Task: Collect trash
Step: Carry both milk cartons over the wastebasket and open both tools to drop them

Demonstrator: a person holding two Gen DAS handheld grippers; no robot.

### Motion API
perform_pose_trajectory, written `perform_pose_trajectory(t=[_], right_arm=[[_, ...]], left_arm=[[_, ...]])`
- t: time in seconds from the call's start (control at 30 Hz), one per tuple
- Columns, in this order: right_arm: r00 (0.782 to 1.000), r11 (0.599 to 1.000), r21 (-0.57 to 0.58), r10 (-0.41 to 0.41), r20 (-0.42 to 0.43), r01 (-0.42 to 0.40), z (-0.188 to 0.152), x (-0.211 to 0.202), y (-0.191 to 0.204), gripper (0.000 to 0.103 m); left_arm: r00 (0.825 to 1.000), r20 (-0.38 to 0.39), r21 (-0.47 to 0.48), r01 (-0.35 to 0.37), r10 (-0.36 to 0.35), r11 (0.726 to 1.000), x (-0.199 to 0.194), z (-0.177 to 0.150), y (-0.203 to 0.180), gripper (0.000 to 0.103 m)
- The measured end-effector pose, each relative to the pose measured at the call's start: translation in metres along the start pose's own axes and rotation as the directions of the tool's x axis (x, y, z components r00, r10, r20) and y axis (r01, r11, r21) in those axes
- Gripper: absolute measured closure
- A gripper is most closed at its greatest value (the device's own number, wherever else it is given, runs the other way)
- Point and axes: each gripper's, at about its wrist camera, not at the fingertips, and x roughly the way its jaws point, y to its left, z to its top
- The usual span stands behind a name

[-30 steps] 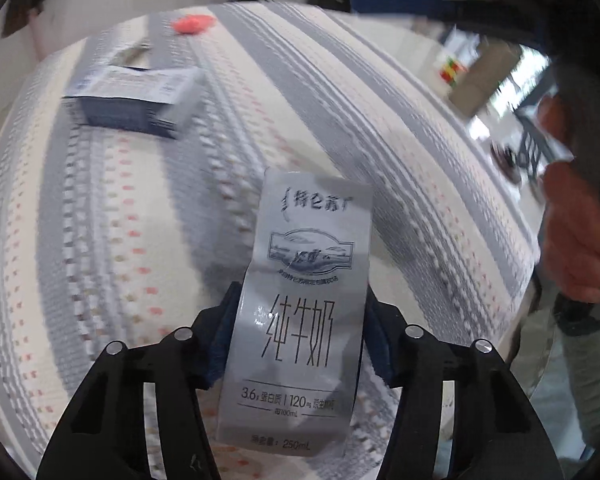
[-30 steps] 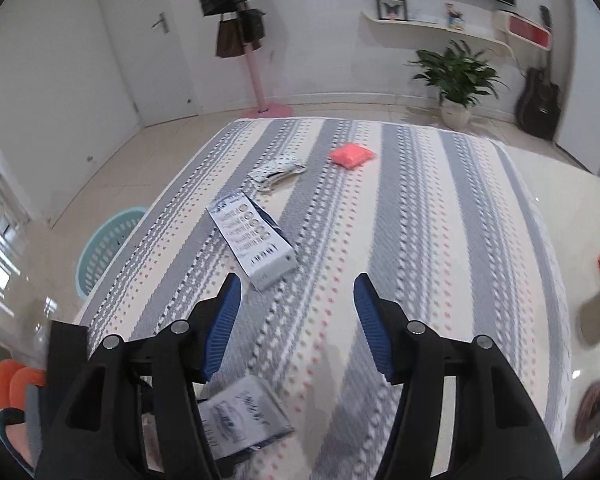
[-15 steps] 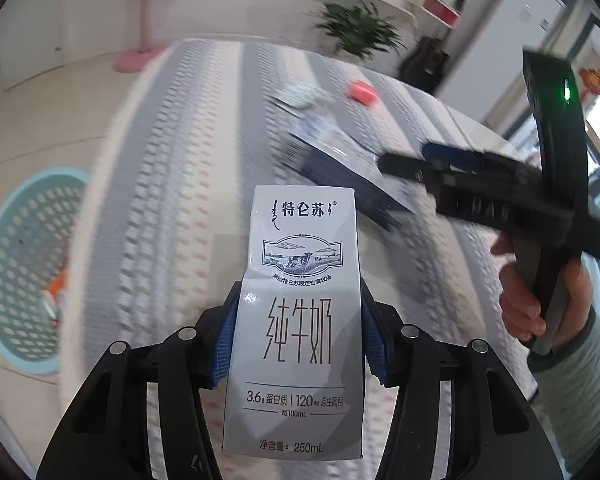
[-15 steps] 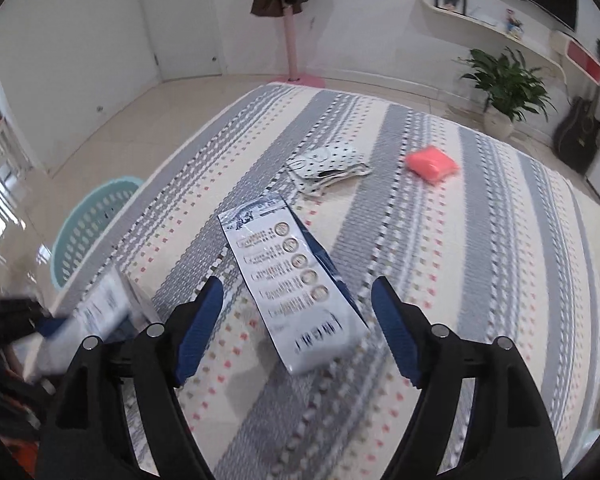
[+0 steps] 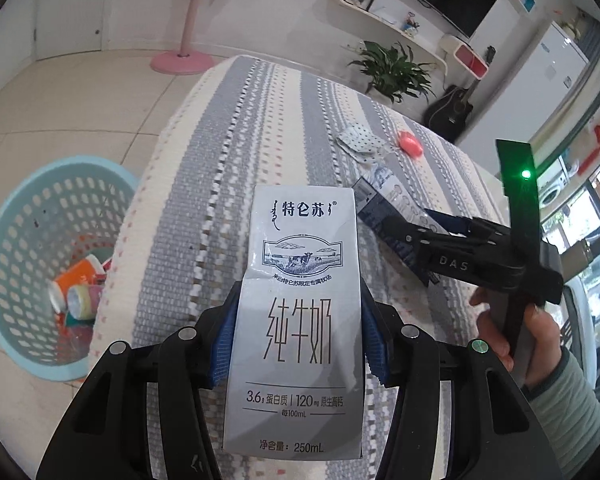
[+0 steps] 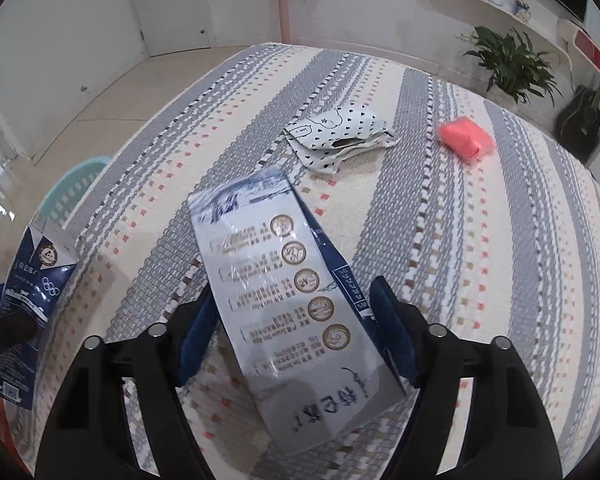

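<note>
While the left gripper stays out of the coming move, clamped on an upright silver milk carton with both blue pads pressed to its sides, the right gripper is the one at work. Its jaws are closing, with a second, flattened carton lying between them on the striped cloth; the pads look just clear of the carton's edges, not yet pressing.

That carton lies flat, its long axis running away from the gripper and tilted a little to the left in the right wrist view, so the jaws straddle its short width near the nearer end. Closing squarely across that width is probably what the grasp depends on.

Farther off lie a spotted wrapper and a pink packet. To the left, on the floor beside the cloth's edge, stands the teal basket, part-filled, nearer the left hand.
</note>
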Motion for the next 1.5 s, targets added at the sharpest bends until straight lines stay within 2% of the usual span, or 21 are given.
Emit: perform_pose_trajectory(t=[0.13,0.3,0.47,0.57,0.67,0.77,0.87,0.93,1.0,1.1,1.23,1.33,1.4,1.5], right_arm=[[0.999,0.999,0.022,-0.036,0.016,0.035,-0.007,-0.004,0.010,0.046],[0.998,0.999,0.042,-0.019,0.055,0.017,-0.010,-0.019,0.024,0.047],[0.987,1.000,-0.003,0.018,0.158,-0.018,0.013,-0.061,0.061,0.047],[0.976,0.998,-0.037,0.062,0.210,-0.056,0.033,-0.081,0.091,0.047],[0.964,0.993,-0.071,0.112,0.242,-0.097,0.051,-0.091,0.126,0.047],[0.957,0.988,-0.104,0.139,0.255,-0.116,0.063,-0.091,0.164,0.047],[0.957,0.982,-0.142,0.157,0.243,-0.125,0.070,-0.079,0.200,0.047],[0.962,0.980,-0.165,0.145,0.231,-0.108,0.071,-0.068,0.223,0.047],[0.964,0.975,-0.182,0.166,0.208,-0.129,0.070,-0.053,0.243,0.047],[0.968,0.971,-0.189,0.180,0.176,-0.146,0.067,-0.035,0.265,0.047],[0.973,0.971,-0.160,0.197,0.123,-0.177,0.067,-0.007,0.283,0.047],[0.972,0.971,-0.111,0.221,0.085,-0.211,0.066,0.015,0.288,0.047],[0.970,0.970,-0.085,0.233,0.074,-0.227,0.064,0.023,0.289,0.046],[0.966,0.967,-0.043,0.252,0.055,-0.250,0.063,0.037,0.287,0.045]], left_arm=[[1.000,-0.005,-0.004,-0.003,0.003,1.000,0.002,0.000,0.001,0.052],[0.999,0.046,-0.034,0.014,-0.013,0.999,-0.012,0.005,0.009,0.052],[0.993,0.114,-0.044,-0.007,0.012,0.999,-0.054,0.025,0.023,0.052],[0.983,0.173,-0.060,-0.052,0.062,0.997,-0.087,0.040,0.044,0.052],[0.972,0.210,-0.135,-0.073,0.101,0.988,-0.115,0.054,0.074,0.052],[0.951,0.268,-0.199,-0.099,0.151,0.975,-0.140,0.061,0.105,0.052],[0.932,0.295,-0.271,-0.130,0.210,0.954,-0.153,0.061,0.140,0.052],[0.926,0.307,-0.325,-0.114,0.219,0.939,-0.156,0.056,0.160,0.052],[0.923,0.302,-0.370,-0.118,0.240,0.922,-0.154,0.050,0.181,0.052],[0.930,0.247,-0.408,-0.153,0.271,0.900,-0.140,0.043,0.201,0.052],[0.949,0.178,-0.448,-0.158,0.261,0.880,-0.125,0.039,0.217,0.052],[0.960,0.163,-0.458,-0.131,0.228,0.879,-0.120,0.041,0.226,0.052],[0.959,0.157,-0.461,-0.140,0.236,0.876,-0.119,0.041,0.230,0.050],[0.945,0.180,-0.459,-0.164,0.272,0.873,-0.122,0.038,0.231,0.041]])
